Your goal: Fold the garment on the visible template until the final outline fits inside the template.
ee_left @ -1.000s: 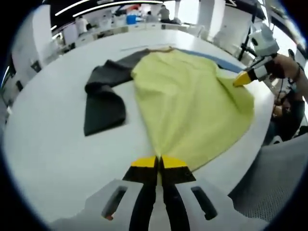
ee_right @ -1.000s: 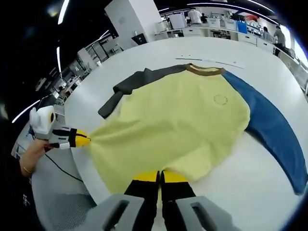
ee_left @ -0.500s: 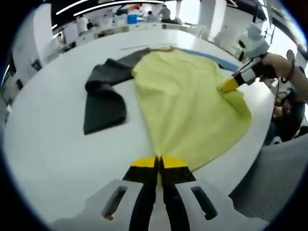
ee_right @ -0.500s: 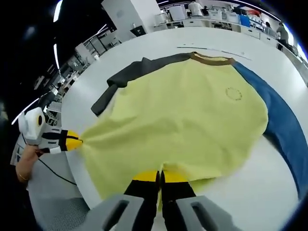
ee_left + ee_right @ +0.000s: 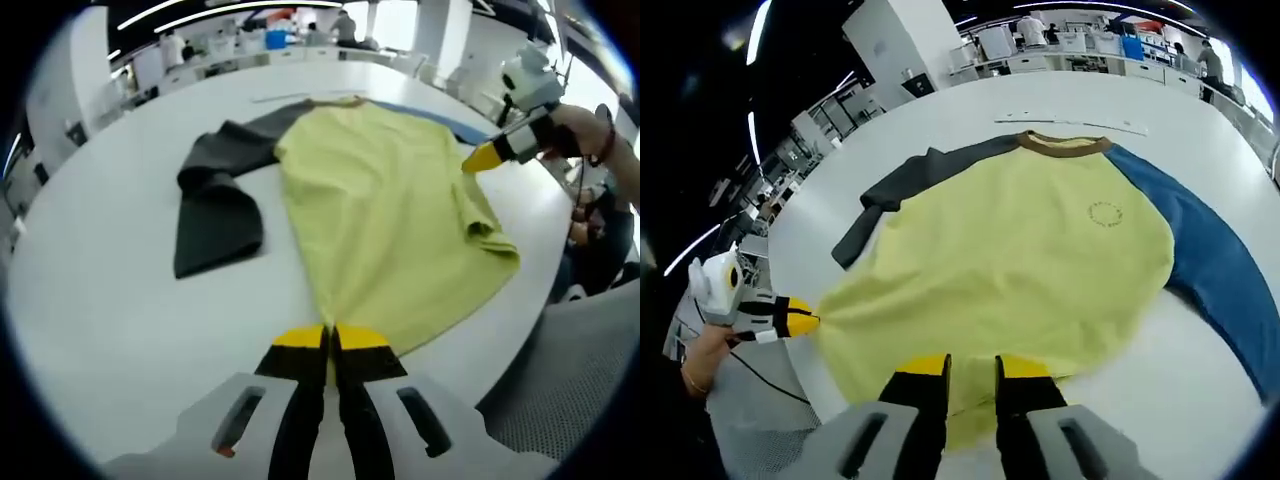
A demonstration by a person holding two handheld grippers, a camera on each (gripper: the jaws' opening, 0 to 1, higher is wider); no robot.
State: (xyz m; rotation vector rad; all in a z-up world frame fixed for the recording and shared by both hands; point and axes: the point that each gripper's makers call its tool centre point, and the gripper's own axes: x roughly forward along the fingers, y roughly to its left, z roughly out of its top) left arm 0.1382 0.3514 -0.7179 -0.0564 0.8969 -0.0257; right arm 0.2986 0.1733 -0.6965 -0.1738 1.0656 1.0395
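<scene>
A yellow shirt (image 5: 1040,250) lies flat on the white table, with a brown collar (image 5: 1060,143), a dark grey sleeve (image 5: 905,185) and a blue sleeve (image 5: 1210,275). My left gripper (image 5: 330,342) is shut on the shirt's hem corner at the near table edge; in the right gripper view the left gripper (image 5: 792,320) pulls that corner to a point. My right gripper (image 5: 973,372) stands open over the other part of the hem, with nothing between its jaws. In the left gripper view the right gripper (image 5: 483,157) hovers by the shirt's right edge, where the hem (image 5: 485,228) lies folded over.
The round white table (image 5: 100,300) has bare room left of the grey sleeve (image 5: 215,215). A thin strip (image 5: 1070,121) lies on the table beyond the collar. A grey mesh chair (image 5: 585,355) stands by the table's edge. Desks and people are far behind.
My right gripper has opened and let go of the hem, which has dropped onto the table with a fold. The left gripper keeps its hold and place.
</scene>
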